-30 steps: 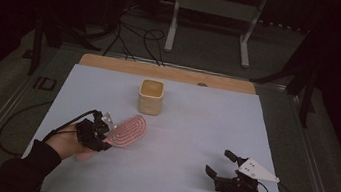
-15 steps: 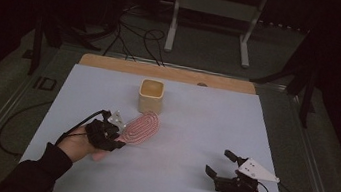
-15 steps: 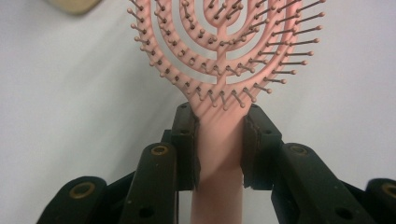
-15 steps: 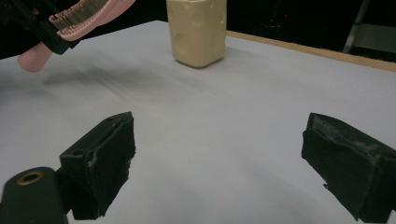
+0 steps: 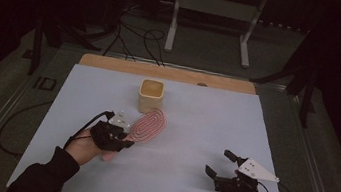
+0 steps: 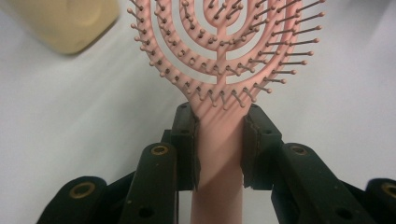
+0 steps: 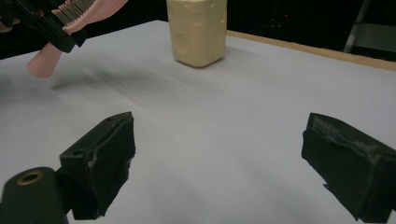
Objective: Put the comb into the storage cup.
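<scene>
The left gripper (image 6: 219, 149) clamps the pink hairbrush (image 5: 148, 124) by its handle, head forward and raised off the white table (image 5: 204, 131), probably so it can drop into the cream cup (image 5: 150, 94) just beyond. I can't see anything inside that cup. The right gripper (image 7: 219, 163) rests apart, jaws wide and empty.

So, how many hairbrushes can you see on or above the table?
1. The pink hairbrush is held by its handle in the left gripper, raised off the table, its head close beside the cream cup. Nothing seems to hide another.
</scene>
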Demonstrator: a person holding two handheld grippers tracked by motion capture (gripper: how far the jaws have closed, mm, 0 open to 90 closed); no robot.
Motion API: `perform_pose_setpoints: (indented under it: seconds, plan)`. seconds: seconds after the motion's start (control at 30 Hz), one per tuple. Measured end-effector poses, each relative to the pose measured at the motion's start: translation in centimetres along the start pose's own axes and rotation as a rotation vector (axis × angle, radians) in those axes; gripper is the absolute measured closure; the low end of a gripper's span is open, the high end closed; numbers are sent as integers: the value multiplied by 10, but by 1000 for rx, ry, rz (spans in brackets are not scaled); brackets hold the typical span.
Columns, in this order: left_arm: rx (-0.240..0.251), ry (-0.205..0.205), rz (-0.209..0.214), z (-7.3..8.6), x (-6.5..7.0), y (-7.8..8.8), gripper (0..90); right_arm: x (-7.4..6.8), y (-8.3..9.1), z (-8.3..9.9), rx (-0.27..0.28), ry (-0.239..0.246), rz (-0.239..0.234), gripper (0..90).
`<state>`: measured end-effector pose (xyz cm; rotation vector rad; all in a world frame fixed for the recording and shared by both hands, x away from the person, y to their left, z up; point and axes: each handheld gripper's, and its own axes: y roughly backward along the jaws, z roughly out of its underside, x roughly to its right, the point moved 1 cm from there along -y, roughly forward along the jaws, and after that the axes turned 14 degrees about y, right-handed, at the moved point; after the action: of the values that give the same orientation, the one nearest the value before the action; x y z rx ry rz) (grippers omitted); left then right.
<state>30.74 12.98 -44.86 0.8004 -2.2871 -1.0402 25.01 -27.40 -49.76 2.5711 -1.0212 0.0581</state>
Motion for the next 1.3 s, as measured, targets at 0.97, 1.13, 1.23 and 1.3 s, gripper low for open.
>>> perform_pose_setpoints:
  seconds: [0.97, 1.13, 1.23, 1.3]
  plan:
    - [232, 89, -8, 13, 1, -3, 708, 1, -1, 0, 1, -10, -4, 94]
    - [278, 87, -10, 16, 3, -4, 708, 1, 0, 0, 0, -6, 0, 94]
    - [311, 85, -7, 18, 4, -3, 708, 1, -1, 0, -1, -6, 0, 94]
    - [324, 91, -11, 20, 4, -2, 708, 1, -1, 0, 0, -7, 1, 94]
